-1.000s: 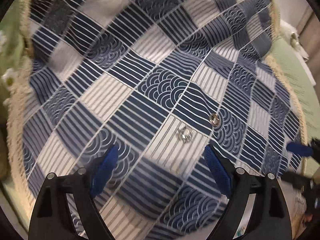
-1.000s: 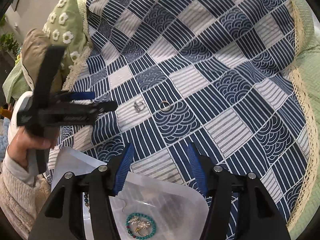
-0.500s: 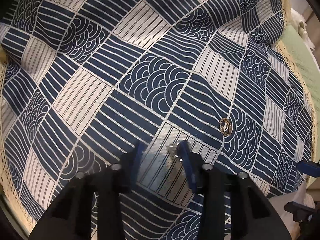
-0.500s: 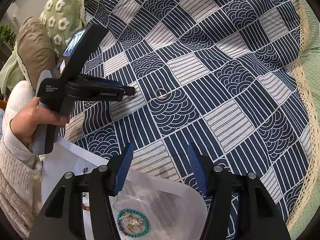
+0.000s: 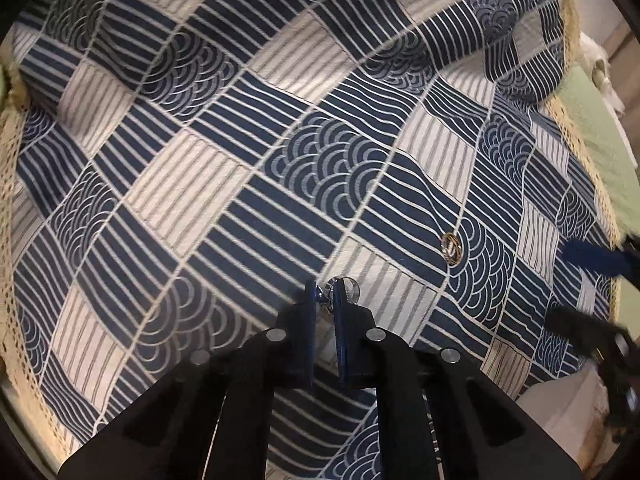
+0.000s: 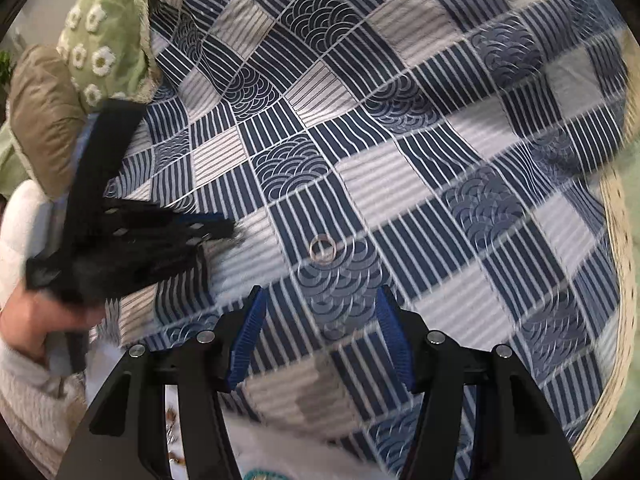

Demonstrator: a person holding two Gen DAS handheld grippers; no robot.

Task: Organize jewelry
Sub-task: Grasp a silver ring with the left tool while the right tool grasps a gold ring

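Observation:
My left gripper [image 5: 325, 292] is shut on a small silver ring [image 5: 345, 286] and holds it just above a blue and white patterned cloth [image 5: 224, 184]. A gold ring [image 5: 451, 246] lies on the cloth to its right. In the right wrist view the gold ring [image 6: 322, 249] lies on the cloth ahead of my right gripper [image 6: 318, 312], which is open and empty above it. The left gripper [image 6: 216, 230] shows there at the left, blurred, held by a hand.
A green flowered cushion [image 6: 102, 44] and a tan cushion [image 6: 44, 120] lie at the cloth's far left. A white tray [image 6: 264, 452] with jewelry sits under the right gripper at the near edge. Cream lace [image 5: 580, 152] borders the cloth, green bedding beyond.
My left gripper came down on the silver ring and closed on it. My right gripper moved forward from over the tray toward the gold ring.

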